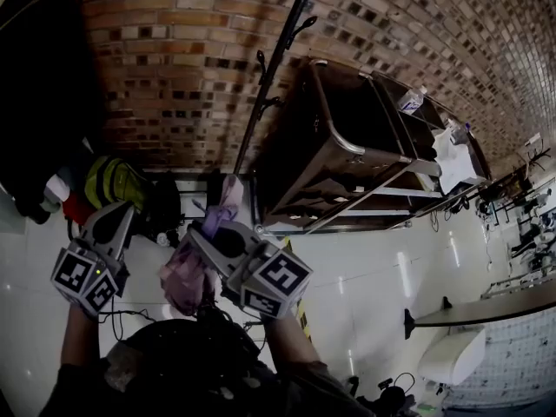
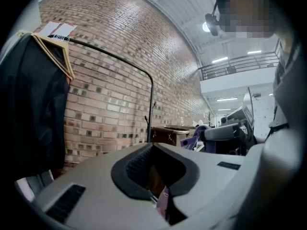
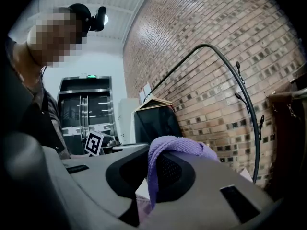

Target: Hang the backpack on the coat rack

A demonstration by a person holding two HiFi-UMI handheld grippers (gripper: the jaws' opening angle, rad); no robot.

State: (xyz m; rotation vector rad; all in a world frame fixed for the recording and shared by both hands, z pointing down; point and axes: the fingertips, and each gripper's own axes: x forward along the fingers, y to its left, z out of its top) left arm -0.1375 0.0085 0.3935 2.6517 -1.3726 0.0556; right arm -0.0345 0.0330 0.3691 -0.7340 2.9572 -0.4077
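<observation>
Right gripper view: the right gripper (image 3: 153,176) is clenched on a purple woven strap (image 3: 165,145). The left gripper (image 2: 156,176) pinches a pinkish sliver (seemingly the same bag), so the lilac fabric backpack (image 1: 187,276) hangs between them, below the black metal coat rack (image 1: 274,68), its loop probably kept free for a hook.

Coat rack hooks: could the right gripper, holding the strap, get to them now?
Probably yes: the way between the right gripper, shut on the strap, and the hooks looks clear.
</observation>
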